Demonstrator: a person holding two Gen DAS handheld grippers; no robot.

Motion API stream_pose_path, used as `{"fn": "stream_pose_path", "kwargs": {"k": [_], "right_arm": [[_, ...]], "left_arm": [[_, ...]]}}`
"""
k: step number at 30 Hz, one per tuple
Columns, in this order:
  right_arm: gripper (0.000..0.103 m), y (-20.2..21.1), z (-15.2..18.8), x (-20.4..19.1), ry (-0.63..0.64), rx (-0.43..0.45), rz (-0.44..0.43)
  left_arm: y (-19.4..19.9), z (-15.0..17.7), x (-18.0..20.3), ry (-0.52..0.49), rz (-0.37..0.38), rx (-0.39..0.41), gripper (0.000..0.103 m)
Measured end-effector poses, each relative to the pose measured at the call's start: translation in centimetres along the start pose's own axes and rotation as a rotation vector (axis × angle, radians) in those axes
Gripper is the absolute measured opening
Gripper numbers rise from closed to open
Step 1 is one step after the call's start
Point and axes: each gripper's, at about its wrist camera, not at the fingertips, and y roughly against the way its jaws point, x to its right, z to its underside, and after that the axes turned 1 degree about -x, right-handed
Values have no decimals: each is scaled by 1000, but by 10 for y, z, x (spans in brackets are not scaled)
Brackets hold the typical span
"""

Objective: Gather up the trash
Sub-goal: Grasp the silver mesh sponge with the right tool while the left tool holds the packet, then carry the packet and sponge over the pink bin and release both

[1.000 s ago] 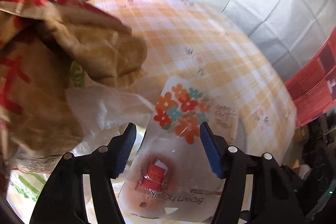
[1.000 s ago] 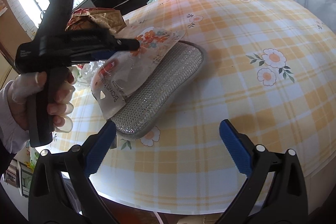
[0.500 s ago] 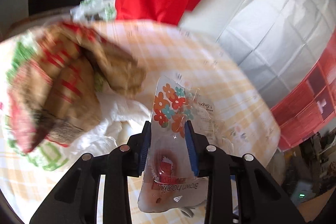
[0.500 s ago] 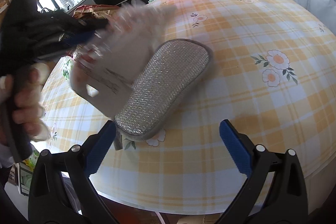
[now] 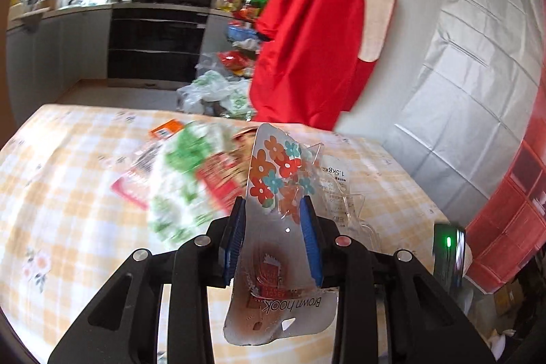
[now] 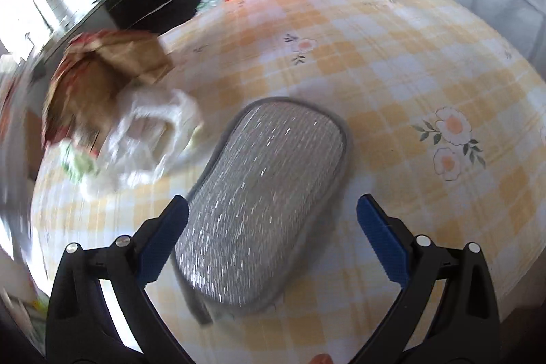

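Between our left hand-held gripper [image 5: 273, 237] pads sits one flowered blister pack [image 5: 278, 193], clamped and lifted off the table [image 5: 68, 193], long axis along the fingers. Right hand-held gripper [image 6: 271, 243], spread wide and empty, hovers over one silver scrubbing pad [image 6: 266, 186]; one paper-and-plastic trash heap [image 6: 109, 111] lies ahead-left of it.

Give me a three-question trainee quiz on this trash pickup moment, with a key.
1. True or false: the left hand-held gripper is shut on the flowered plastic package.
2. Which describes the right hand-held gripper? A) shut on a paper bag B) open above the silver scrubbing pad C) shut on the pad
3. Fill in: the brown paper bag and the white plastic bag lie on the checked ____.

Key: 1 true; 2 B; 3 tablecloth.
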Motion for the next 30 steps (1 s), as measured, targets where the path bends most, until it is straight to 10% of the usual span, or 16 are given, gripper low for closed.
{"fn": "stream_pose_path", "kwargs": {"k": [10,20,30], "right_arm": [[95,-13,6,-19,75,-24,47],[25,21,11,-4,-22,61,-137],[16,82,4,-20,21,188,-265]], "left_arm": [[36,32,-52,156,-14,13,32],[45,63,-58,205,7,-40,32],[64,62,-41,168,28,-14,32]]}}
